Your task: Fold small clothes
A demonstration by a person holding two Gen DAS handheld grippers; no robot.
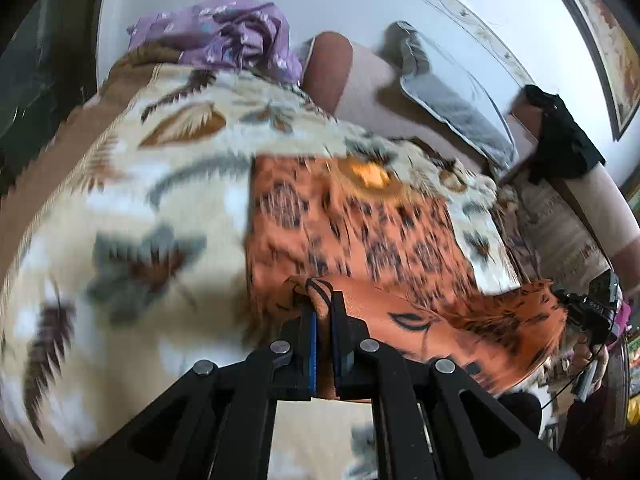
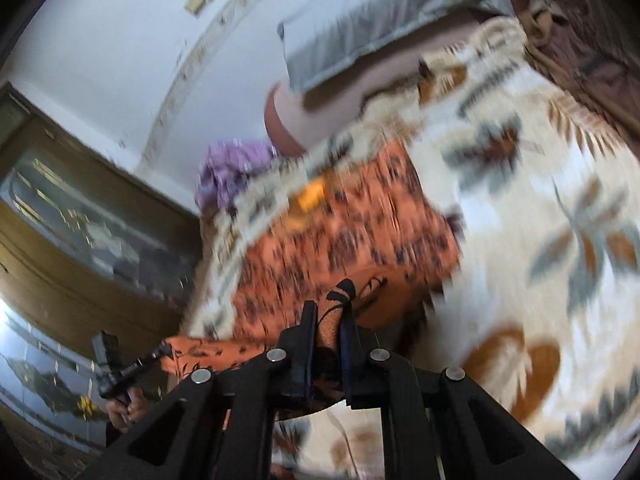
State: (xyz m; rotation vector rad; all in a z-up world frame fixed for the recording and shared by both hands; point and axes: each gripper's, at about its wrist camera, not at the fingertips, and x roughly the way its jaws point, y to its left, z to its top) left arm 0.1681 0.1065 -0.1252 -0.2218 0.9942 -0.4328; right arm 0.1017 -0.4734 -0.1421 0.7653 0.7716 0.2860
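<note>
An orange garment with black print (image 1: 352, 228) lies on the leaf-patterned blanket (image 1: 132, 200), its near edge lifted off the bed. My left gripper (image 1: 322, 300) is shut on one near corner of that garment, cloth pinched between the blue pads. The lifted hem stretches right to the other gripper (image 1: 568, 300), which holds the far corner. In the right wrist view my right gripper (image 2: 329, 310) is shut on its corner of the orange garment (image 2: 344, 236), and the left gripper (image 2: 160, 354) shows at the lower left with the hem taut between the two. Both views are motion-blurred.
A crumpled purple garment (image 1: 224, 36) lies at the far end of the blanket. A grey pillow (image 1: 448, 92) rests on a brown bolster (image 1: 332, 68) by the wall. Dark clothing (image 1: 564, 140) hangs at the right. A wooden cabinet with glass (image 2: 80, 216) stands beside the bed.
</note>
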